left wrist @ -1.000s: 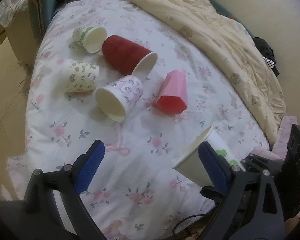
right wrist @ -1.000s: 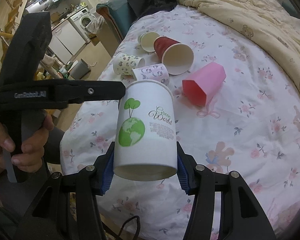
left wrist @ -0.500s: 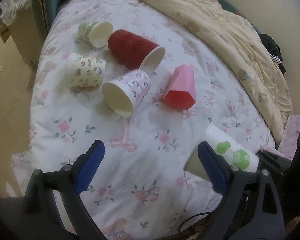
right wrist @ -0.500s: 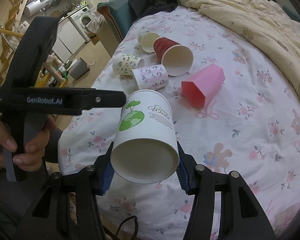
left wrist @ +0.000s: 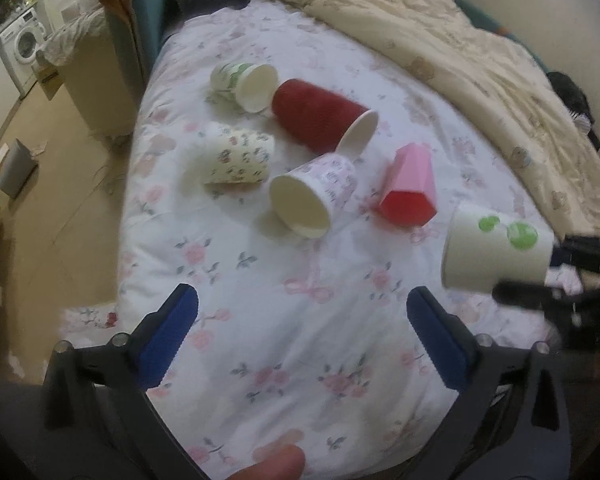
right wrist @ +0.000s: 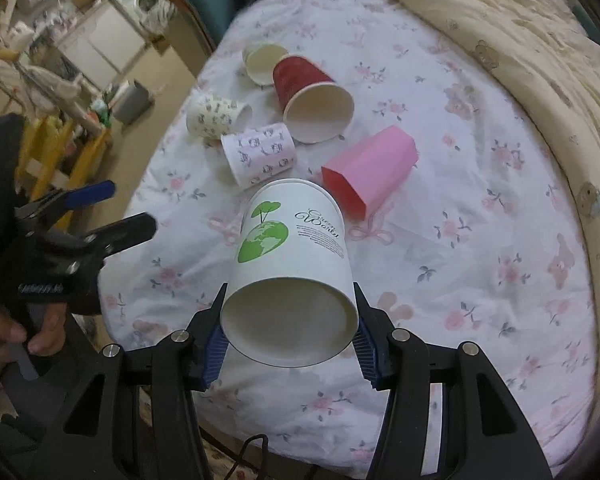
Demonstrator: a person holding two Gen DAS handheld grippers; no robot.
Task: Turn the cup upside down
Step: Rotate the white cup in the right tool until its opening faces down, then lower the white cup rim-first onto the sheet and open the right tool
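My right gripper [right wrist: 290,340] is shut on a white paper cup with a green globe print [right wrist: 292,248], held above the bed and tilted so its open end faces the camera. The same cup shows at the right of the left wrist view [left wrist: 496,248], lying roughly level in the air. My left gripper [left wrist: 300,336] is open and empty above the floral sheet, and it shows at the left of the right wrist view [right wrist: 96,208].
Several cups lie on their sides on the floral bed sheet [left wrist: 260,280]: a red one [left wrist: 316,120], a pink faceted one [left wrist: 410,188], a lilac-print one [left wrist: 312,196], a flower-print one [left wrist: 236,156], a green-print one [left wrist: 244,82]. A beige duvet [left wrist: 460,48] lies beyond.
The right gripper has tipped the globe cup further so its open end faces the camera. The left gripper has drawn back and to the left, away from the cup.
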